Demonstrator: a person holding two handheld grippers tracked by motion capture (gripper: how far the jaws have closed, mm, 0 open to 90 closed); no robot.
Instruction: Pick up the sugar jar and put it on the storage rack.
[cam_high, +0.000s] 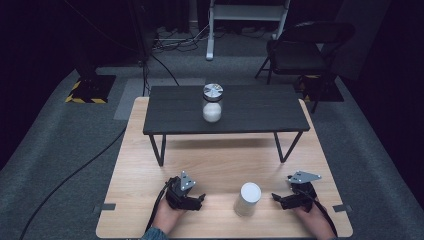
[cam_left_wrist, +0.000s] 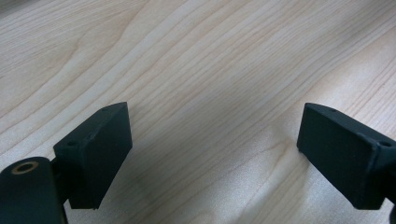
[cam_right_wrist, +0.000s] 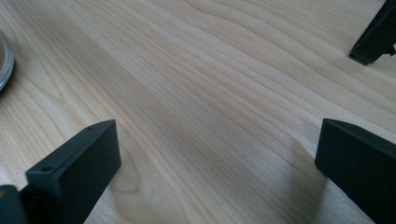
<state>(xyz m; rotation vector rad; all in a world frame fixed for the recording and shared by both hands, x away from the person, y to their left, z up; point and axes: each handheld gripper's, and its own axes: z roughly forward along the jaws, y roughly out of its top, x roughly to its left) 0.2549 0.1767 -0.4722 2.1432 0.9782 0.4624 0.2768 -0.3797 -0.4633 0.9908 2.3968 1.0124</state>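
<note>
The right gripper (cam_right_wrist: 217, 172) looks down along its two black, blocky jaws, which rise from seven and four o'clock and stand wide apart with nothing between them. Beneath them runs the pale, light-grained wooden tabletop (cam_right_wrist: 210, 84), its grain slanting from eleven towards four o'clock. At nine o'clock, on the frame's edge, curves the rim of a round, clear-looking object (cam_right_wrist: 4, 60), too cropped to identify. At one o'clock a dark, angular black piece (cam_right_wrist: 373, 39) touches the wood.
</note>
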